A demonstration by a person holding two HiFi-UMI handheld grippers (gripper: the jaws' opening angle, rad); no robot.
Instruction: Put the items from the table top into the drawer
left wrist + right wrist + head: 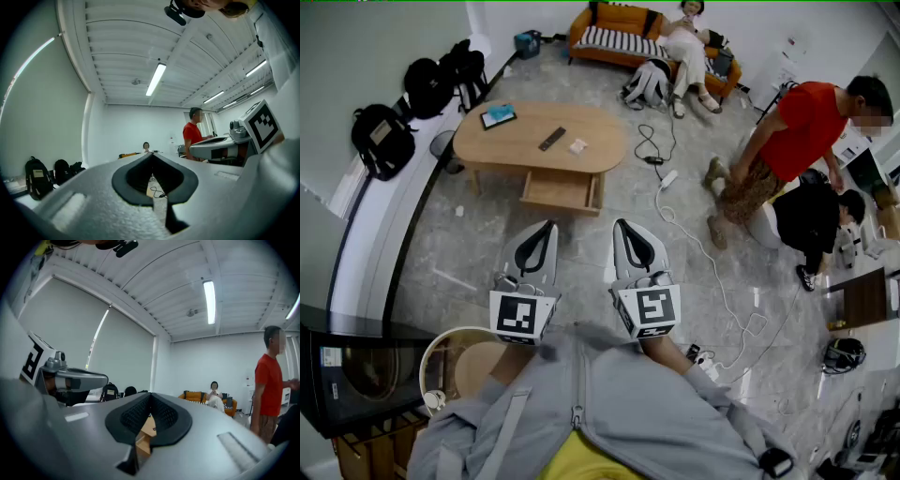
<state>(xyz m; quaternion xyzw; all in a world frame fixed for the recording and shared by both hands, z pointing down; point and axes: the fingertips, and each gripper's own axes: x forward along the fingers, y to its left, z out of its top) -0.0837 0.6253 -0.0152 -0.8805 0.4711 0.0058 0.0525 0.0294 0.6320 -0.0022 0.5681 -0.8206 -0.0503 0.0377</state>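
Observation:
An oval wooden coffee table (pixel 525 155) stands a few steps ahead in the head view, its drawer (pixel 561 191) pulled open toward me. On the top lie a tablet (pixel 498 117), a dark remote (pixel 551 139) and a small pale packet (pixel 577 146). My left gripper (pixel 550 225) and right gripper (pixel 622 225) are held level side by side, well short of the table, both shut with nothing in them. The left gripper view shows the closed left gripper (pixel 152 155). In the right gripper view, the table's wood shows under the closed right gripper (pixel 151 395).
Black backpacks (pixel 382 141) line the left wall. A person sits on an orange sofa (pixel 623 21) at the back, and a bag (pixel 647 84) lies on the floor before it. A person in red (pixel 787 141) stands at right. A white cable (pixel 698 248) snakes across the floor.

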